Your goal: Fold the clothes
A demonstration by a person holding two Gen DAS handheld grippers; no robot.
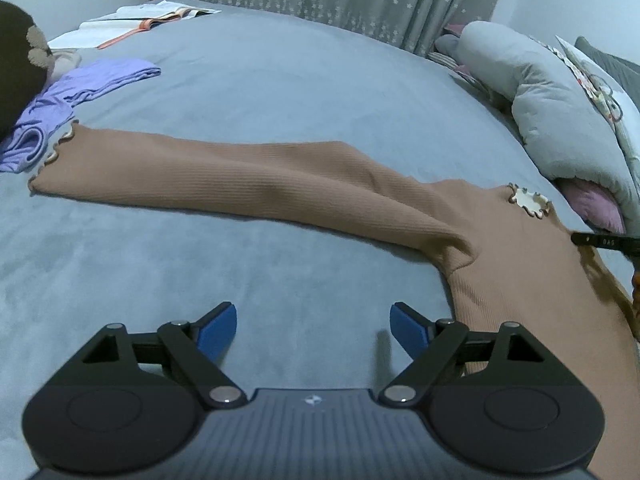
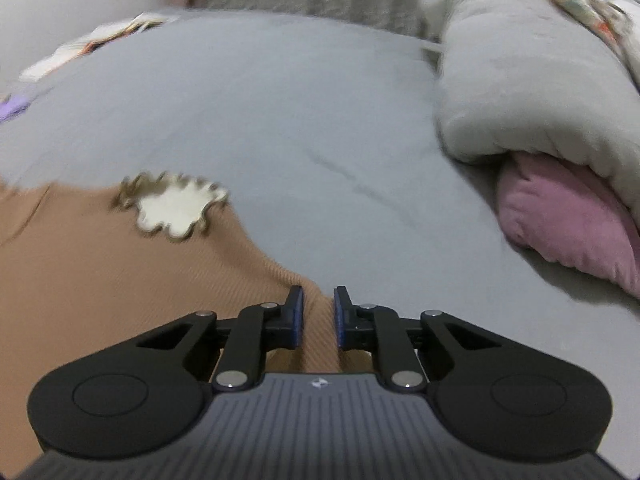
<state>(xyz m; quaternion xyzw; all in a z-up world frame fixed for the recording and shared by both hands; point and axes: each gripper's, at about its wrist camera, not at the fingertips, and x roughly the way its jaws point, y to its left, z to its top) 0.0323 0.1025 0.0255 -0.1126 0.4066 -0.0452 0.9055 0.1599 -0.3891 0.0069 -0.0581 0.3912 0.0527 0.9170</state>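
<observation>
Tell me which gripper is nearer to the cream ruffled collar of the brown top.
Right. The right gripper sits at the brown top edge just below the collar, fabric between its narrowed fingers. The left gripper hangs open over bare bedsheet, down by the side seam.

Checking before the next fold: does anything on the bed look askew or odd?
Nothing damaged. The brown top lies unfolded, its sleeve stretched far sideways, cuff touching the purple garment. The right hand-held gripper is nearly shut around its shoulder edge; the left hand-held gripper is open.
</observation>
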